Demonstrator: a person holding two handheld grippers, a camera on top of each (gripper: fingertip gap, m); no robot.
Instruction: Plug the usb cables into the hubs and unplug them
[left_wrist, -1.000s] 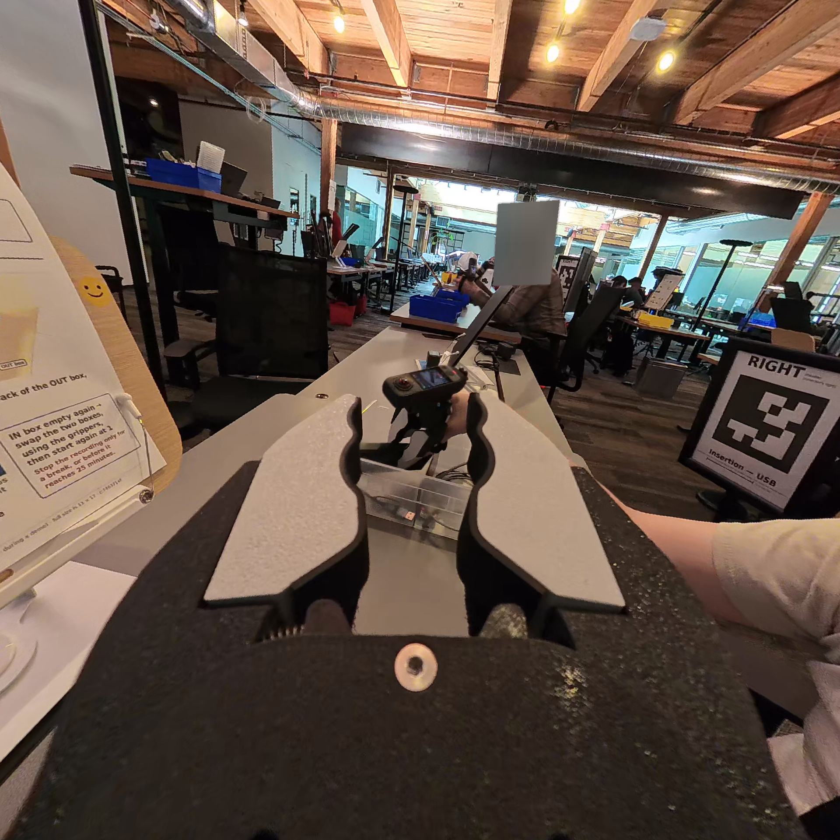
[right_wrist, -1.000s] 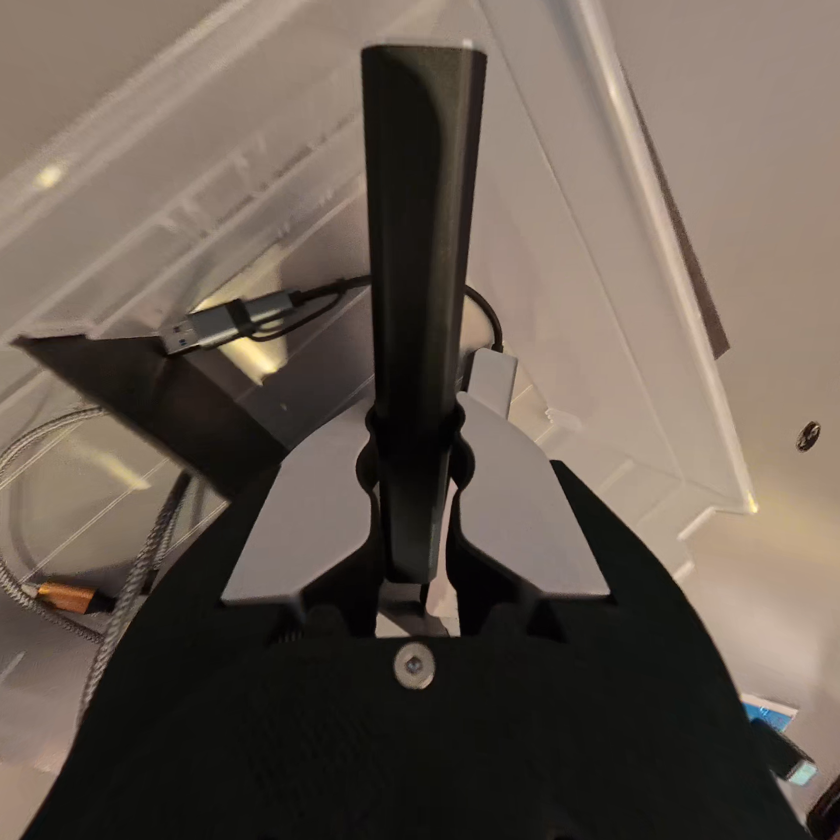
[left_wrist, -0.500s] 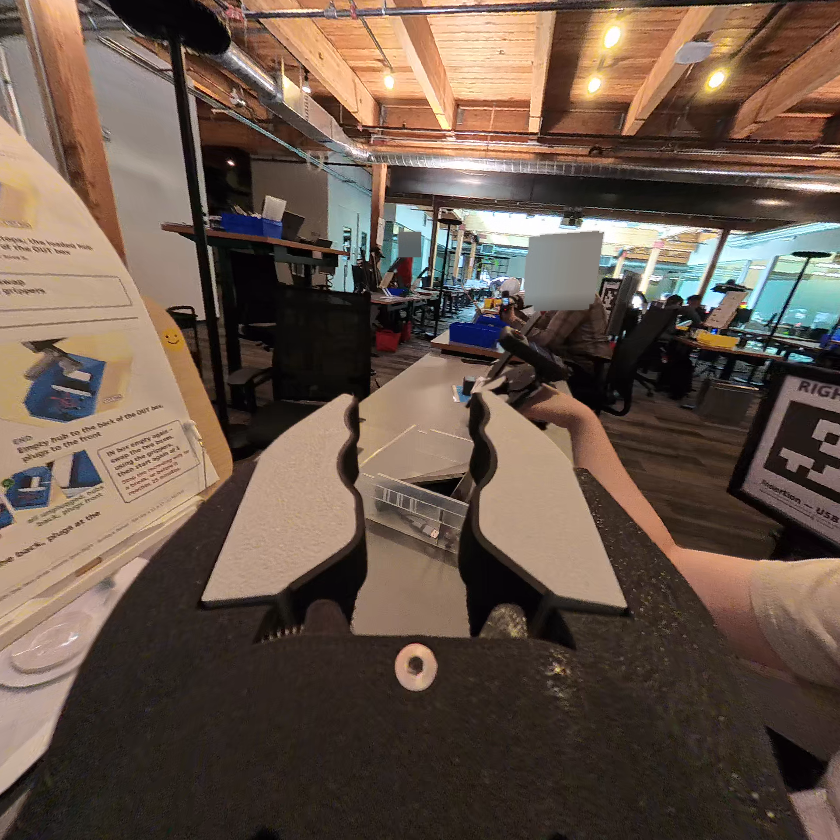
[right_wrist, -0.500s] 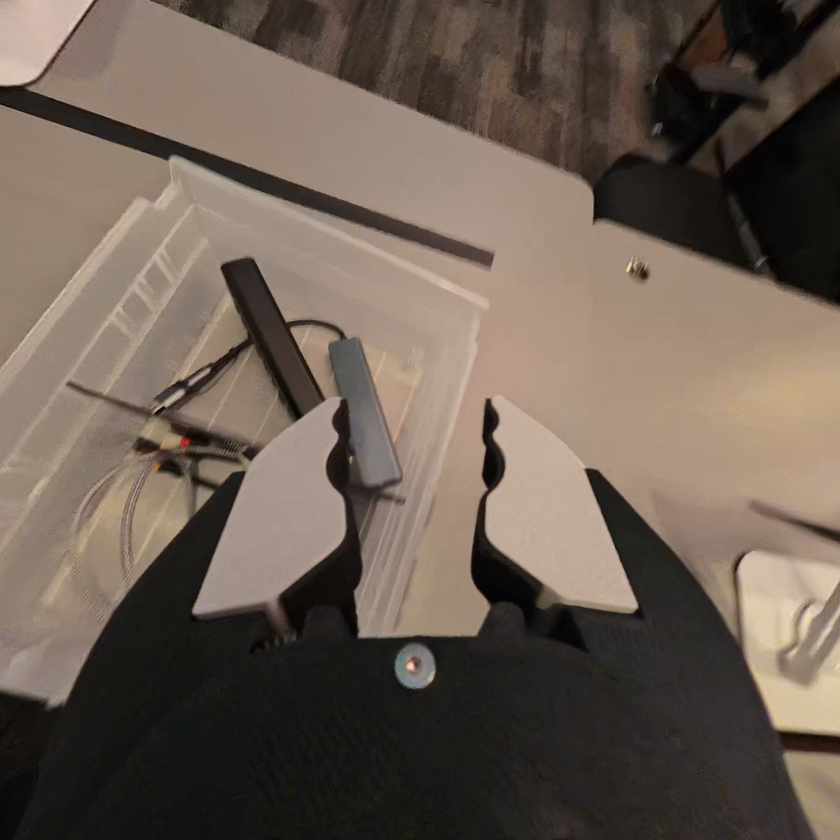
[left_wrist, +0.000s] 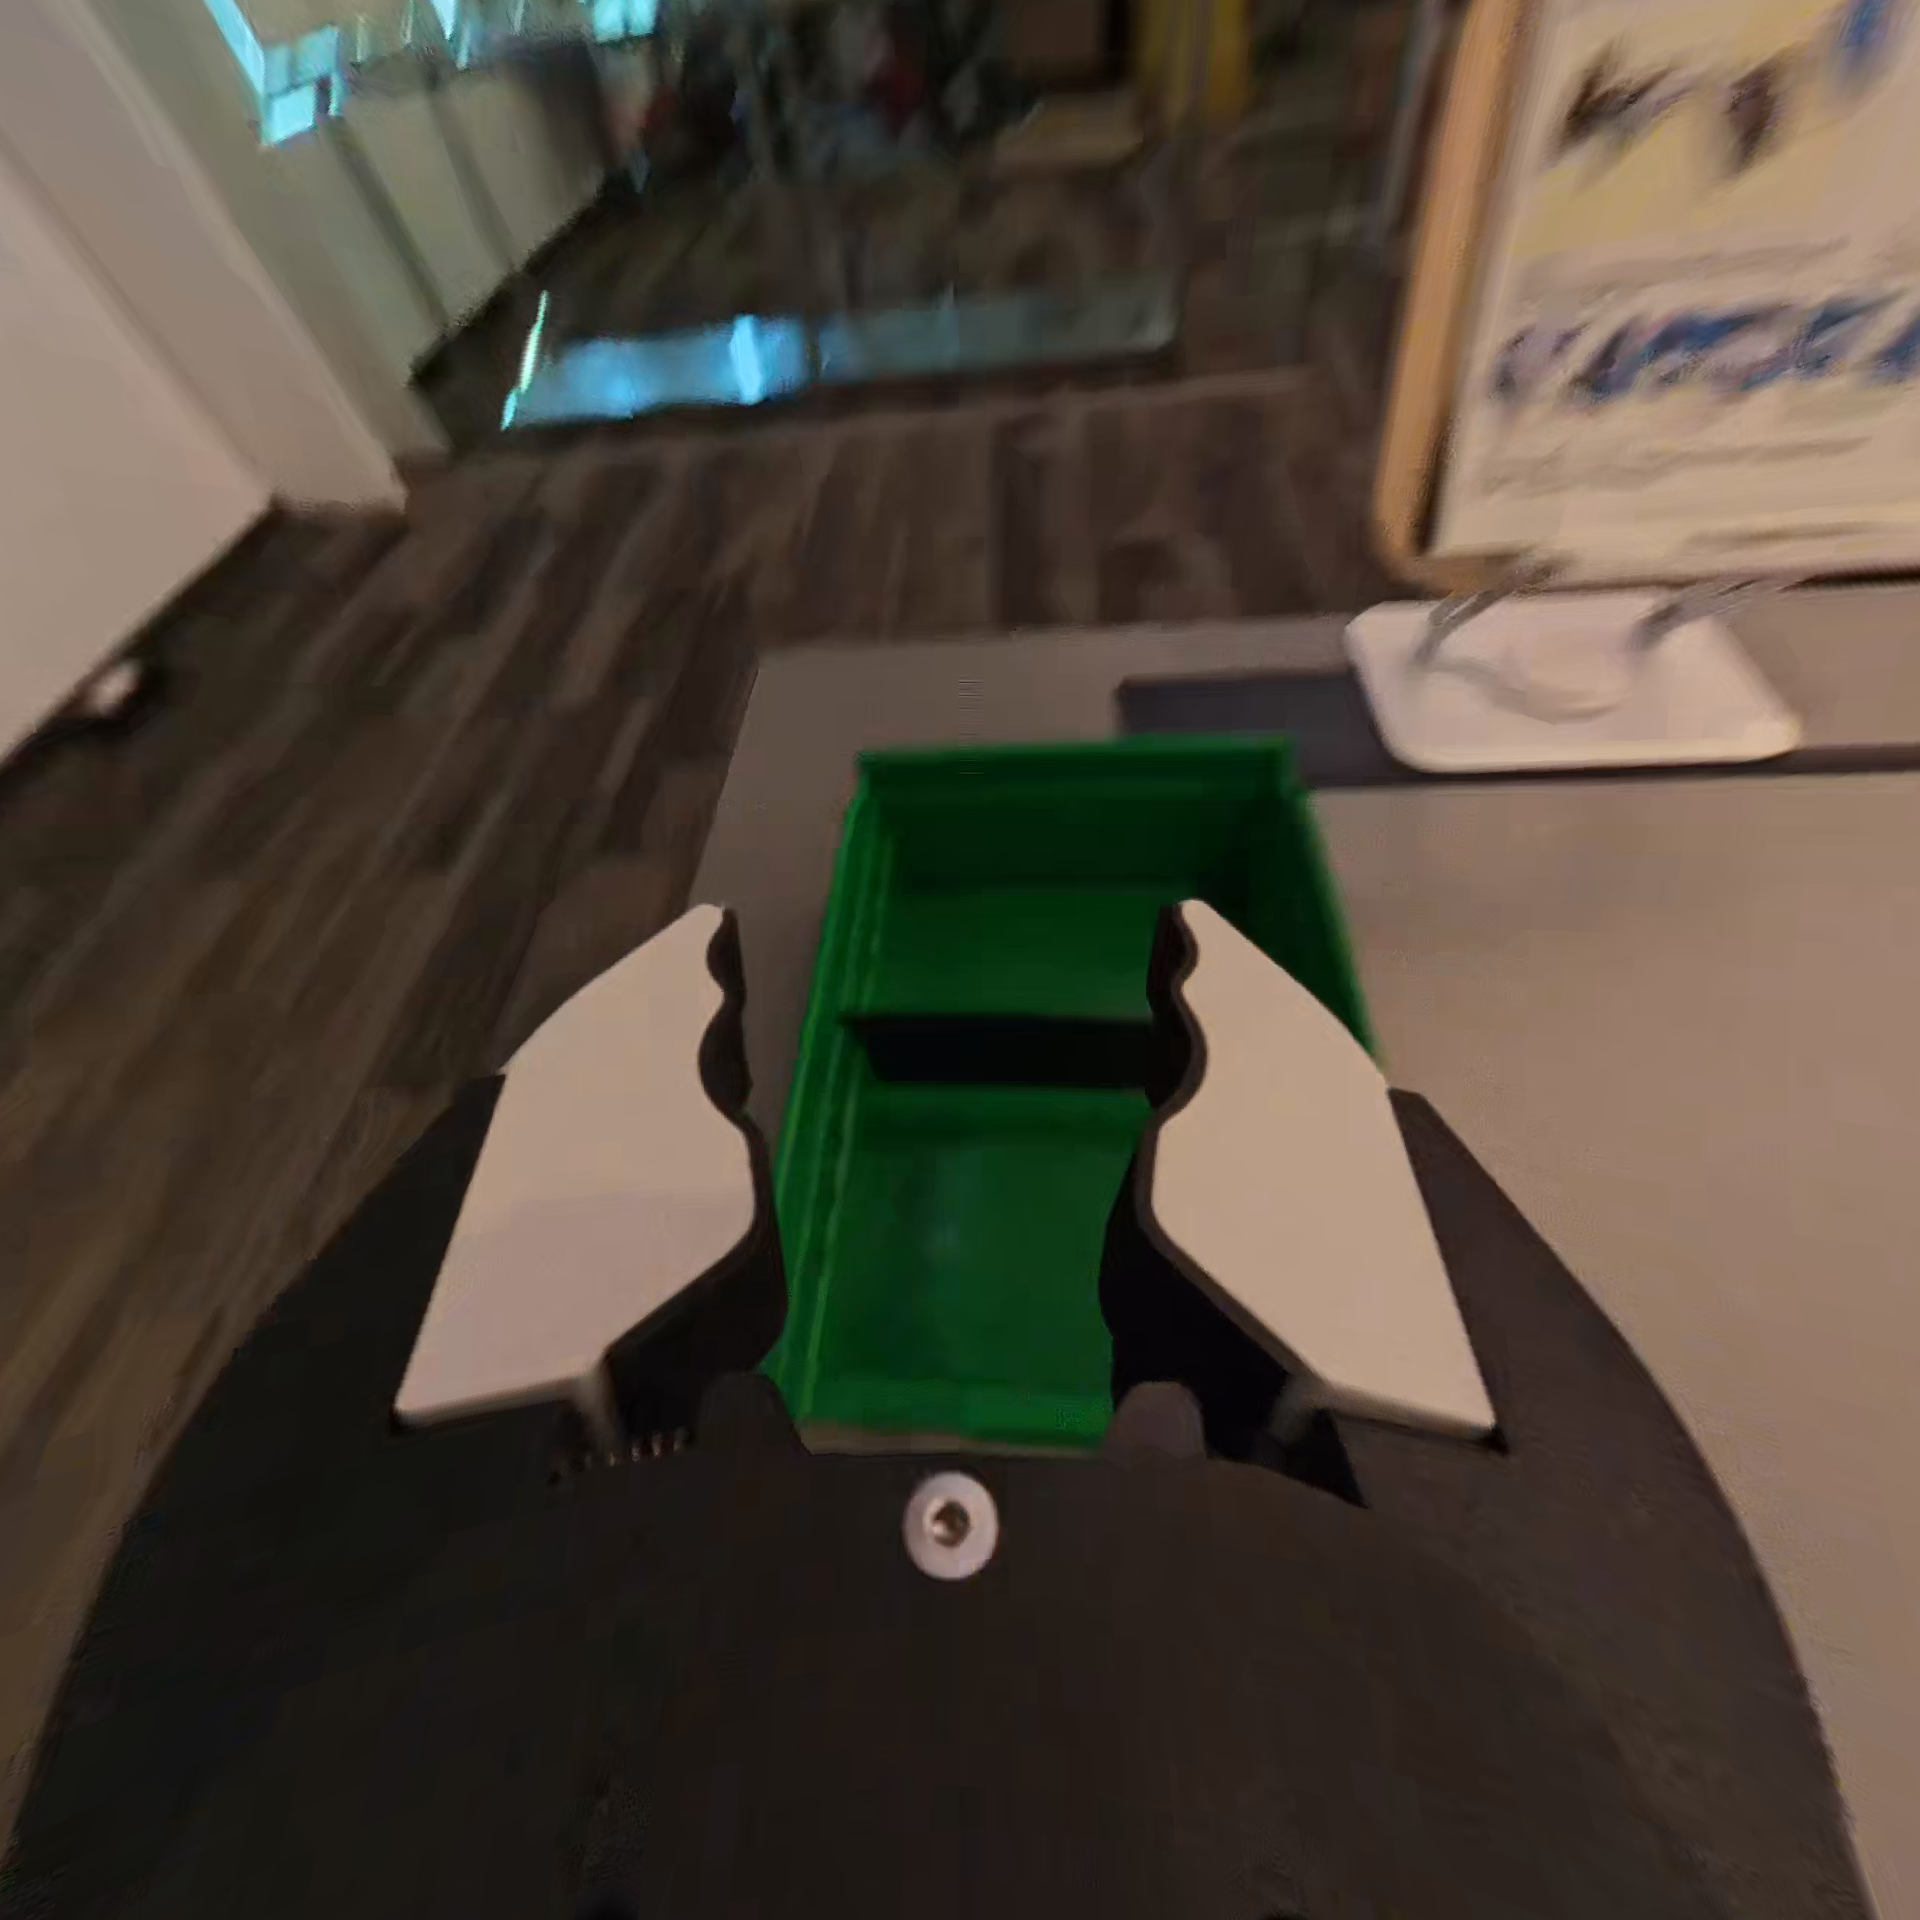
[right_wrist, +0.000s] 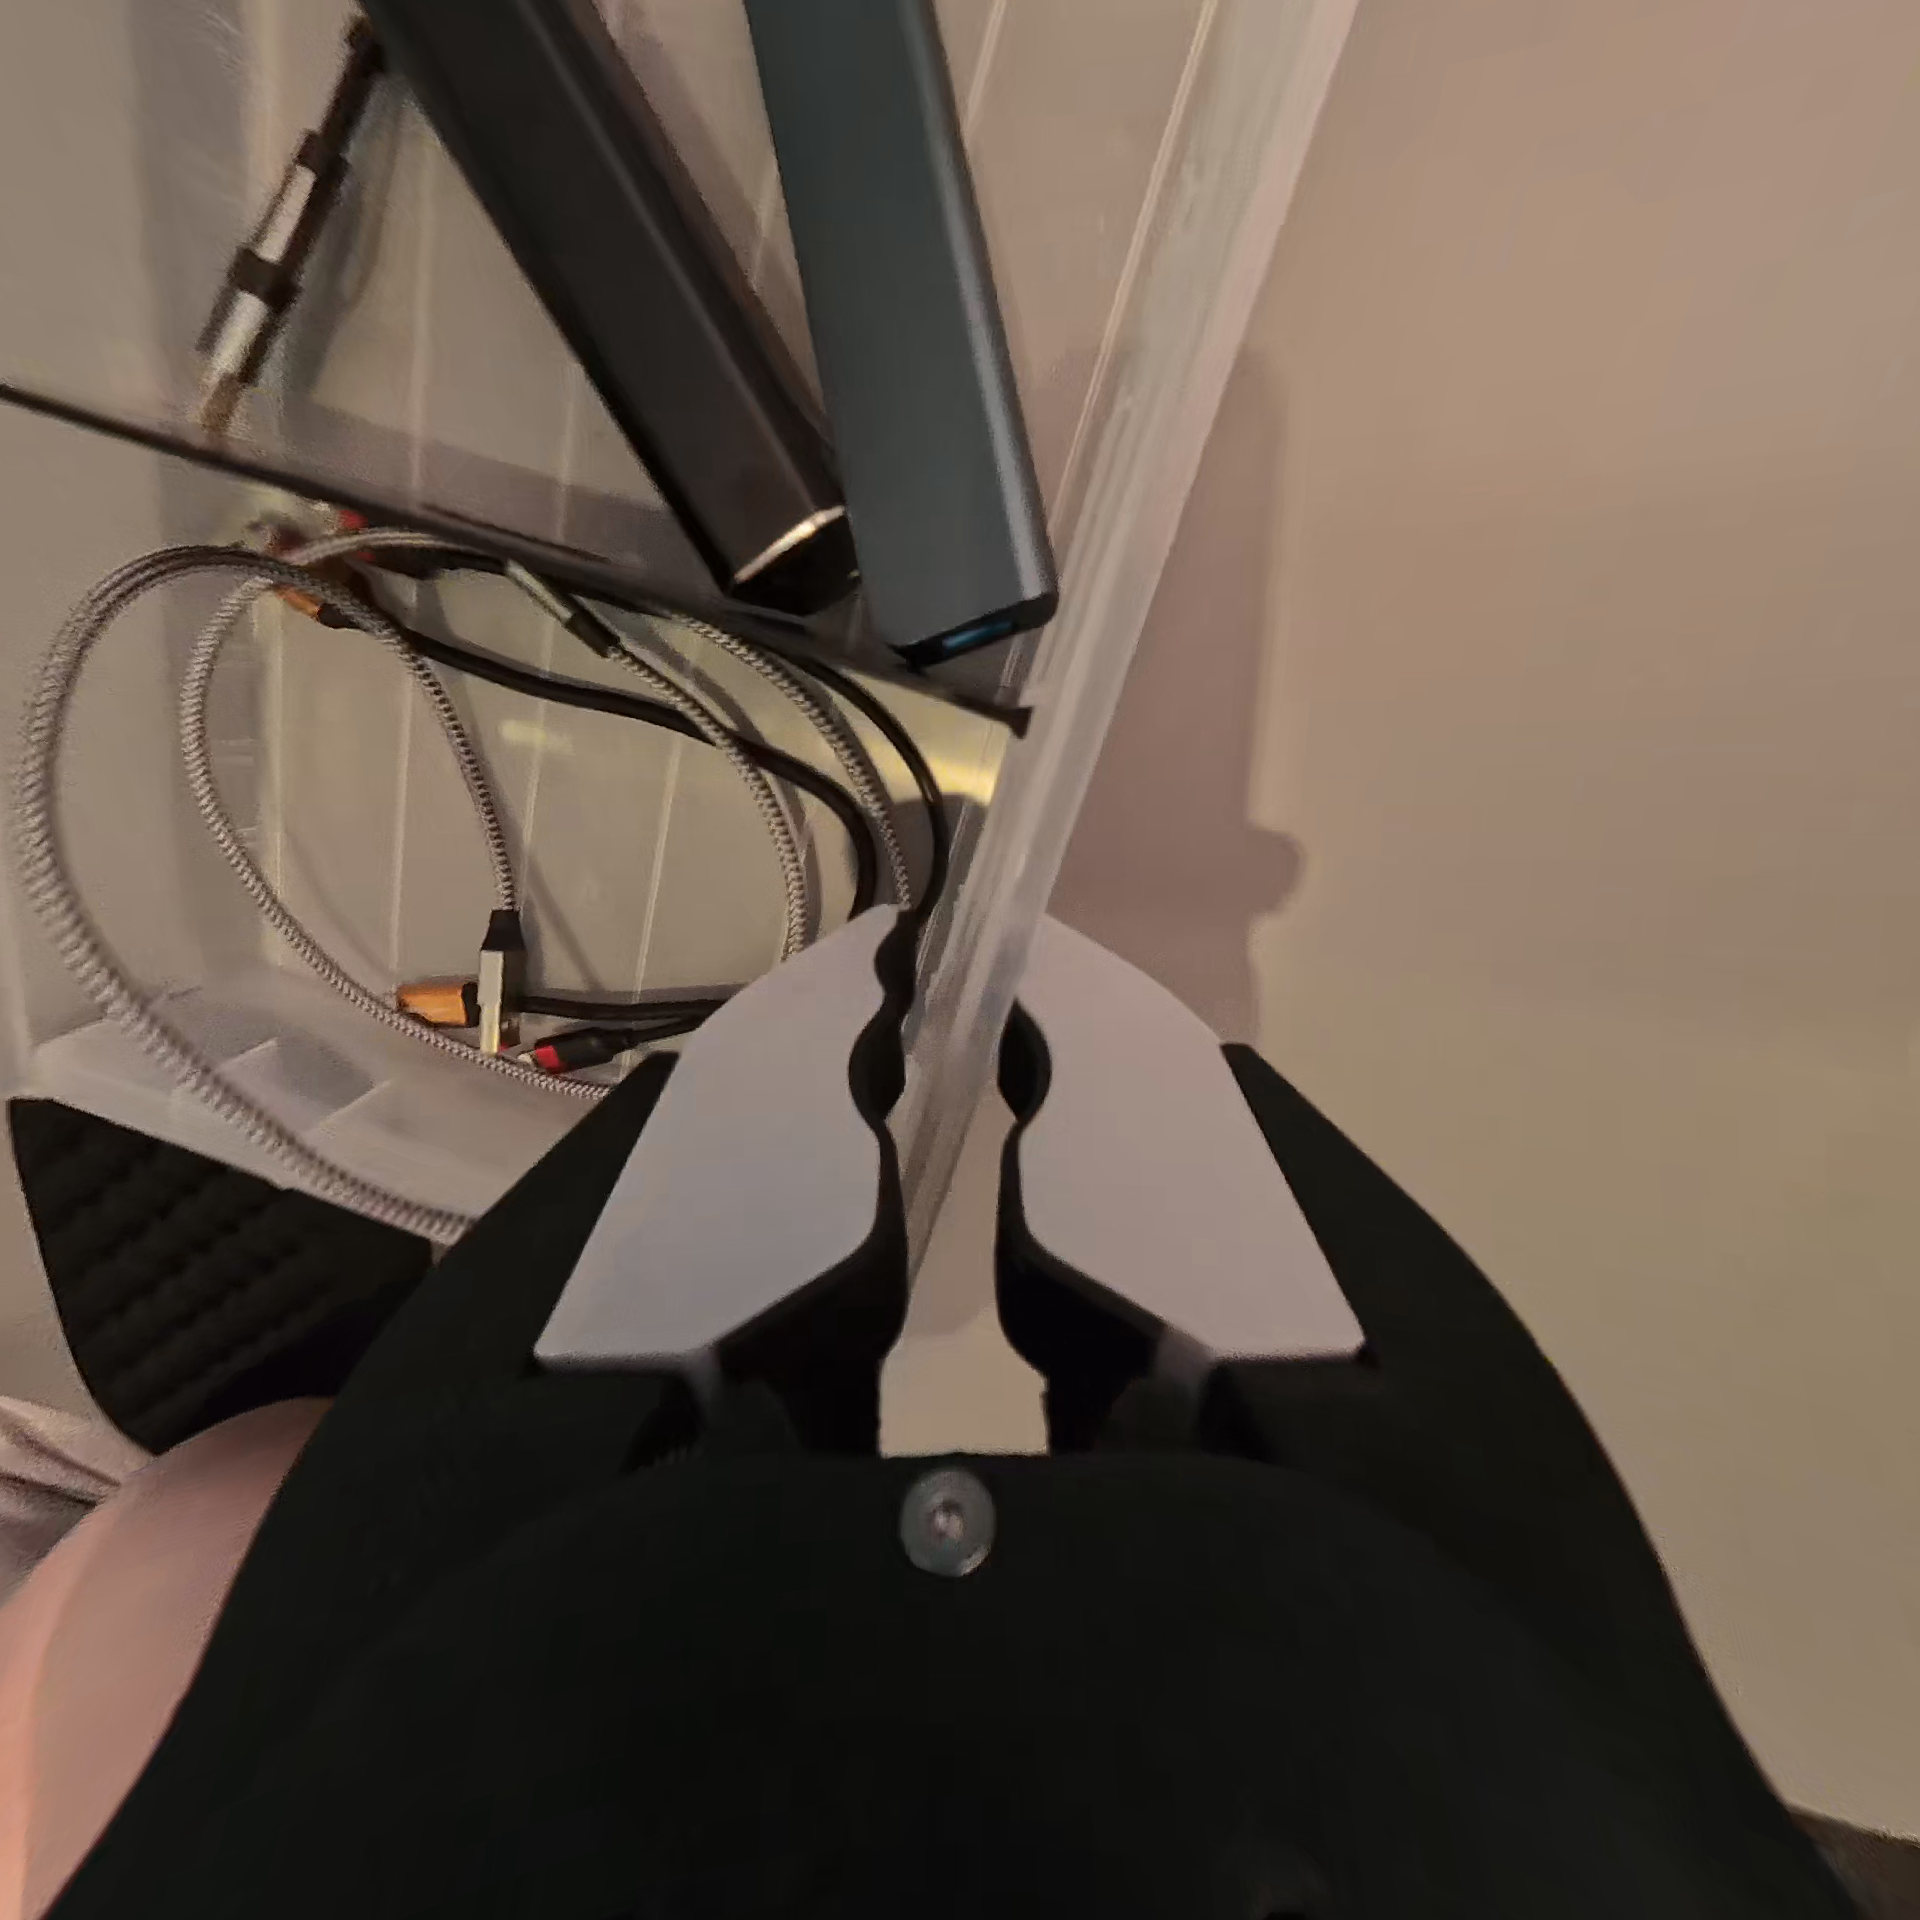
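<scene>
In the left wrist view my left gripper (left_wrist: 951, 914) is open wide over an empty green box (left_wrist: 1070, 769) with a dark divider across it. The box's left wall lies between my fingers, and neither pad touches it. In the right wrist view my right gripper (right_wrist: 956, 935) is shut on the side wall of a clear plastic box (right_wrist: 1143, 416). Inside that box lie a dark hub (right_wrist: 623, 260), a blue-grey hub (right_wrist: 914, 312), braided grey cables (right_wrist: 249, 862), black cables (right_wrist: 727, 717) and an orange-tipped plug (right_wrist: 436, 1003).
The green box stands near the grey table's left edge, with dark wood floor (left_wrist: 312, 831) beyond. A white stand base (left_wrist: 1558, 686) and a sheet on a board (left_wrist: 1683, 281) are at the back right. A black textured part (right_wrist: 187, 1247) lies at the clear box's near corner. It is some 9 centimeters from my right tips to the blue-grey hub (right_wrist: 914, 312).
My right gripper let go of the dark hub, opened, then closed on the clear box's wall. My left gripper swung down from facing the room to over the green box and opened wider.
</scene>
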